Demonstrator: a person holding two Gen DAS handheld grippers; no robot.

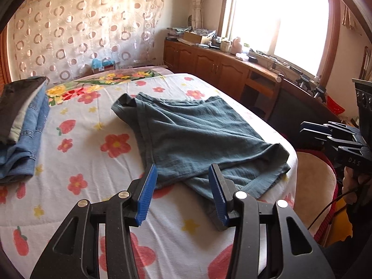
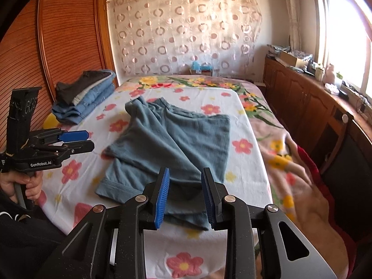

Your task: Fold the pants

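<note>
Looking along our two grippers, we see the teal-grey cotton pants (image 1: 195, 137) lying on the white bedsheet printed with red and yellow flowers (image 1: 76, 139), roughly in the middle of the bed and partly folded, with one layer lapped diagonally over the other and the hemmed leg ends nearest us. Our left gripper (image 1: 183, 193) hovers just above the near edge of the pants, its blue ribbed pads (image 1: 146, 197) spread well apart with nothing between them; the fabric's near corner shows in the gap, but neither pad touches it as far as we can tell. Our right gripper (image 2: 186, 197) hangs over the same near hem from the other side, its jaws likewise parted and empty, and the pants (image 2: 172, 139) stretch away from it toward the headboard end. In the right wrist view the left gripper appears again at the left edge (image 2: 76, 140), held by our left hand (image 2: 28, 186) off the side of the bed. A stack of folded blue denim jeans topped by a dark garment (image 1: 23, 125) sits on the far left corner of the bed, well apart from the pants. A brown wooden cabinet (image 1: 223, 69) runs under the bright window (image 1: 279, 18), cluttered on top.
</note>
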